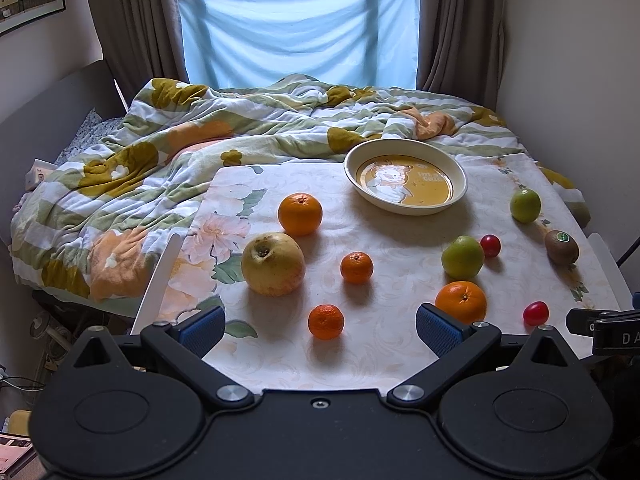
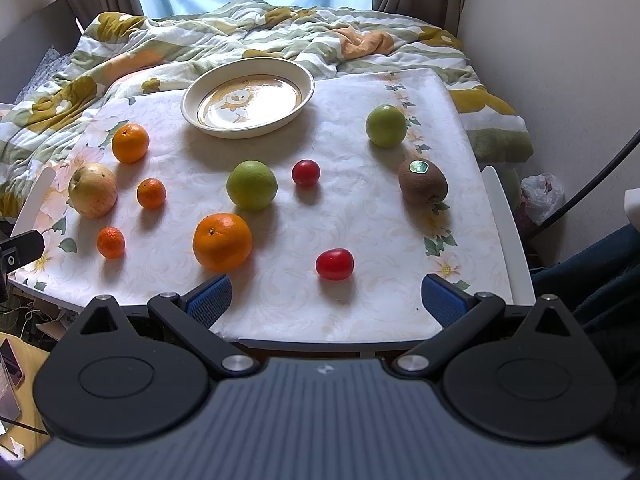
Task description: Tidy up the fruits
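Observation:
Fruit lies scattered on a floral tablecloth [image 1: 392,352] [image 2: 360,232]. An empty cream plate [image 1: 405,176] [image 2: 248,97] stands at the back. A yellow apple [image 1: 273,264] [image 2: 93,189], two large oranges [image 1: 300,214] [image 2: 222,242], small mandarins [image 1: 326,321] [image 2: 111,243], two green fruits [image 1: 463,257] [image 2: 386,125], a kiwi [image 1: 561,247] [image 2: 423,181] and two red tomatoes [image 1: 535,313] [image 2: 334,264] lie apart. My left gripper [image 1: 320,328] is open near the front edge, a mandarin between its blue pads. My right gripper [image 2: 326,296] is open, just short of a tomato.
A rumpled flowered quilt [image 1: 160,152] [image 2: 160,44] covers the bed behind the table. Walls close in on the right [image 2: 560,80]. White chair or frame parts [image 1: 160,280] [image 2: 508,216] flank the table. A person's dark sleeve [image 2: 600,272] is at right.

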The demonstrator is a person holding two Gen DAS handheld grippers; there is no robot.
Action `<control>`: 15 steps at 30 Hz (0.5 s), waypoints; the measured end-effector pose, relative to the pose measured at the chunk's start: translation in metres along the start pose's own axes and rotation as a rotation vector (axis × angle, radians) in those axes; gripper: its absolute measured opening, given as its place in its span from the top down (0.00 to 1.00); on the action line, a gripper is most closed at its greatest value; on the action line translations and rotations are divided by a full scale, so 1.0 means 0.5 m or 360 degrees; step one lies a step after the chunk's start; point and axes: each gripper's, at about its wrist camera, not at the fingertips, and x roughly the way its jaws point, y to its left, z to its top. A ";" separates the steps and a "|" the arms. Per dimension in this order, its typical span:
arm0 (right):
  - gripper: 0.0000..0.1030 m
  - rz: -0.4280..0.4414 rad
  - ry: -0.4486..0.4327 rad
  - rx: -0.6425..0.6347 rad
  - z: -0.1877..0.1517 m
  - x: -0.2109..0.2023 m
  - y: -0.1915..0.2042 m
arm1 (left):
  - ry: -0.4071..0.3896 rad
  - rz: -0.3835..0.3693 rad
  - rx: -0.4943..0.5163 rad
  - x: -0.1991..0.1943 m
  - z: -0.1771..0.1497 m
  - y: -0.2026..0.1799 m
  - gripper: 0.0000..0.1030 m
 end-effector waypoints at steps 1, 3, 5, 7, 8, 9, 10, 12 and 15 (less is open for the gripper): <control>0.00 0.0000 -0.0002 0.0000 -0.001 -0.001 0.001 | 0.0000 -0.0001 0.0000 0.000 0.000 0.000 0.00; 0.00 0.0000 -0.0004 0.0002 0.000 -0.001 0.002 | -0.0001 0.0000 0.0000 0.001 0.000 0.001 0.00; 0.00 0.0000 -0.0006 0.0002 0.000 -0.001 0.002 | -0.0001 0.0000 0.0001 0.000 0.000 0.000 0.00; 0.00 0.0000 -0.0014 0.0006 0.001 -0.004 0.005 | -0.0001 -0.0002 0.0000 0.000 0.001 0.004 0.00; 0.00 -0.0001 -0.0017 0.0007 0.001 -0.005 0.005 | -0.0002 -0.0002 0.0000 0.000 0.002 0.004 0.00; 0.00 -0.0002 -0.0021 0.0008 0.001 -0.006 0.006 | -0.0001 -0.0002 0.0001 0.000 0.002 0.003 0.00; 0.00 -0.0002 -0.0024 0.0009 -0.001 -0.008 0.005 | -0.0002 -0.0003 0.0002 0.000 0.002 0.005 0.00; 0.00 -0.0002 -0.0022 0.0010 -0.001 -0.008 0.005 | -0.0002 -0.0003 0.0001 0.000 0.003 0.005 0.00; 0.00 -0.0002 -0.0023 0.0009 -0.001 -0.007 0.005 | -0.0004 -0.0004 0.0002 -0.001 0.004 0.007 0.00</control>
